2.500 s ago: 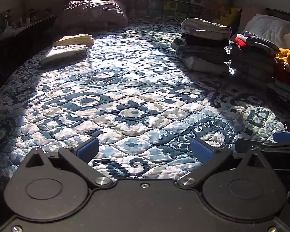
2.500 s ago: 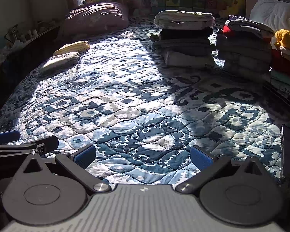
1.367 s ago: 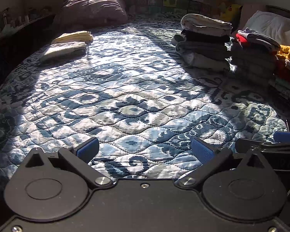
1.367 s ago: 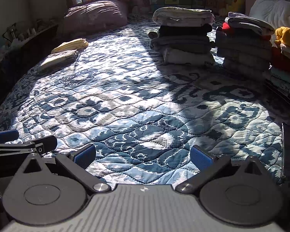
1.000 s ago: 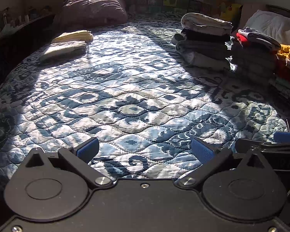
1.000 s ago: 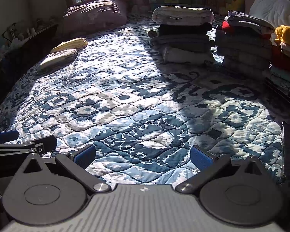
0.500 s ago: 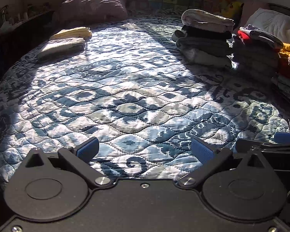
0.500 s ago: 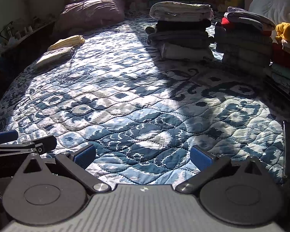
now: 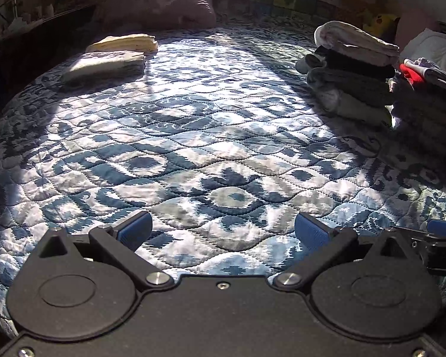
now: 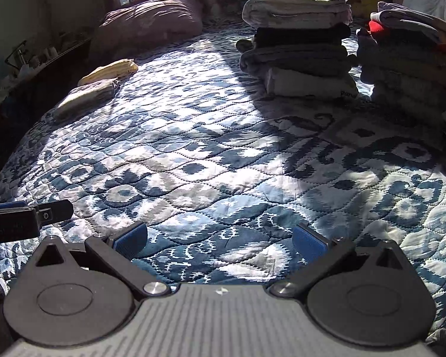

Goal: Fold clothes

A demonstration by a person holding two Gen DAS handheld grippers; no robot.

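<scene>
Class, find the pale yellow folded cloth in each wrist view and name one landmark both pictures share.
Left wrist view: yellow folded cloth, upper left, near the pillow.
Right wrist view: yellow folded cloth, left of centre, upper part.
Shared landmark: the purple pillow at the bed's head.

Left tool (image 9: 222, 232) and right tool (image 10: 220, 239) gape wide, empty.

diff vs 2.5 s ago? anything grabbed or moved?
Nothing grabbed or released. Both grippers advanced over the quilt toward the stacks: the nearer clothes stack looms larger and closer, and both views tilted down slightly. Left gripper and right gripper remain open and empty. The stacks, the two folded pieces by the pillow, and the quilt lie as before.
</scene>
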